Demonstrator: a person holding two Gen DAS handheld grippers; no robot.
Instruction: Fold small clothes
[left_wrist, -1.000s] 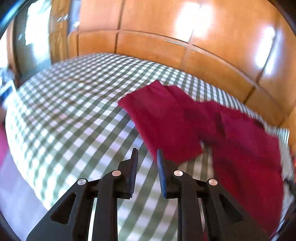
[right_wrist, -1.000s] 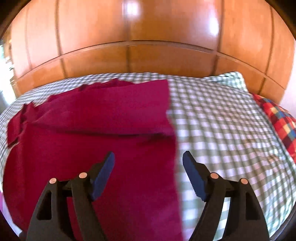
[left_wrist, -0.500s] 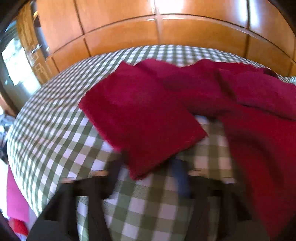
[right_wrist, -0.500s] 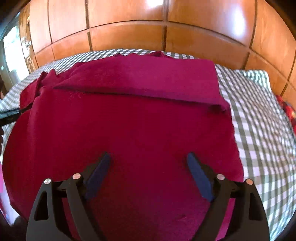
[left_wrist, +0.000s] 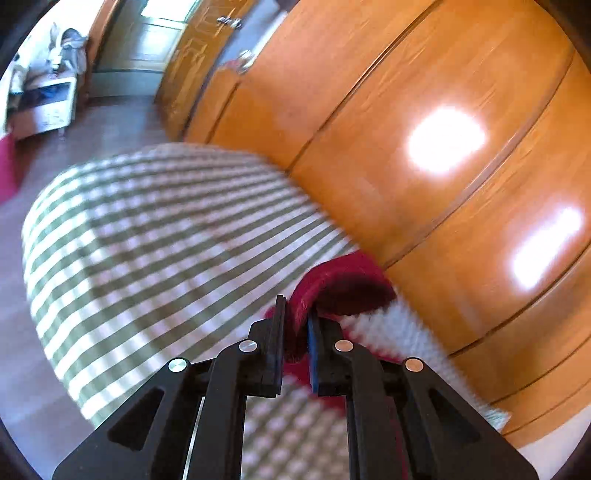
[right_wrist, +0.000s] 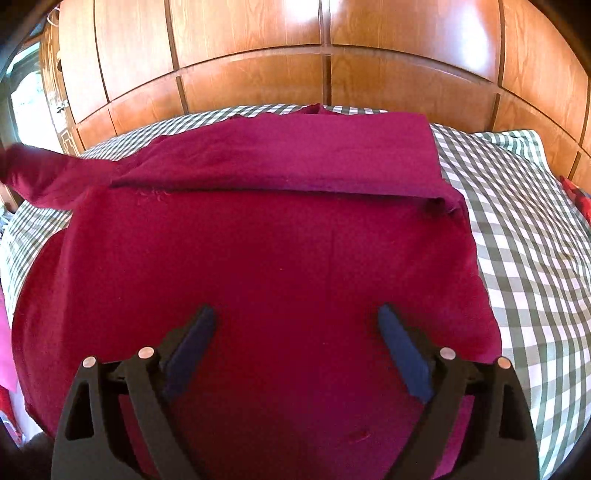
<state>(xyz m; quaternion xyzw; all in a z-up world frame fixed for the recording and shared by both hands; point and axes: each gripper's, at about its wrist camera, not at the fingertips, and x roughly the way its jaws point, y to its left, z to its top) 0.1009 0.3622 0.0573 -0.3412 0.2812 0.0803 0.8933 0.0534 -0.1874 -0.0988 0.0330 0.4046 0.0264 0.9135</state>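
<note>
While the crimson garment (right_wrist: 266, 266) lies spread on the green-checked bedspread (right_wrist: 524, 221), far edge already folded toward the middle, the left gripper (left_wrist: 295, 325) has just been closing and now pinches a sleeve end (left_wrist: 332, 284) — lifted, it seems, to carry it over the body. The right gripper (right_wrist: 295, 332), which has been opening, hangs wide above the cloth and grips nothing, probably waiting. Only the left view shows that pinch; only the right shows the whole layout — the raised sleeve blurs at its left edge.
</note>
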